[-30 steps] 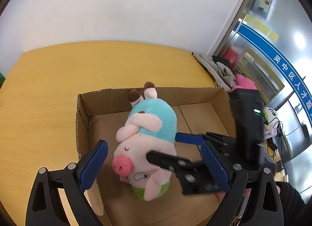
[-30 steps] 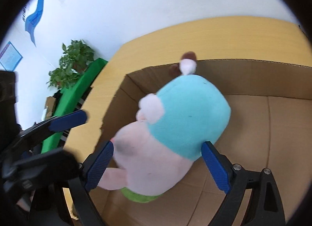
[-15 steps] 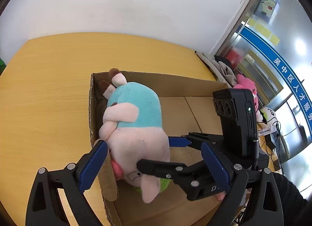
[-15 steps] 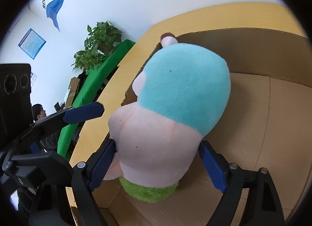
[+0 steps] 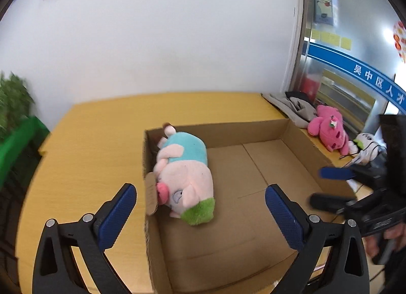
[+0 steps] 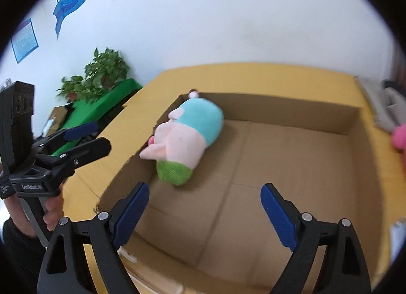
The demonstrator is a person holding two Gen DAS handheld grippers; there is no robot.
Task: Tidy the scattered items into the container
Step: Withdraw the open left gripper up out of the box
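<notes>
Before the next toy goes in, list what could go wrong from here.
The pig toy lies against the box wall with its snout at a torn flap; it may catch. The pink toy sits near the table edge behind the box, so reaching over could nudge it off. The two open grippers may collide.

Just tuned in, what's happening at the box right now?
A person holds a hand-held gripper in each hand above a cardboard box on a yellow table. A plush pig in a teal top lies on its side inside the box against one wall. The left hand-held gripper and right hand-held gripper are both open and empty. A pink plush toy sits outside the box.
</notes>
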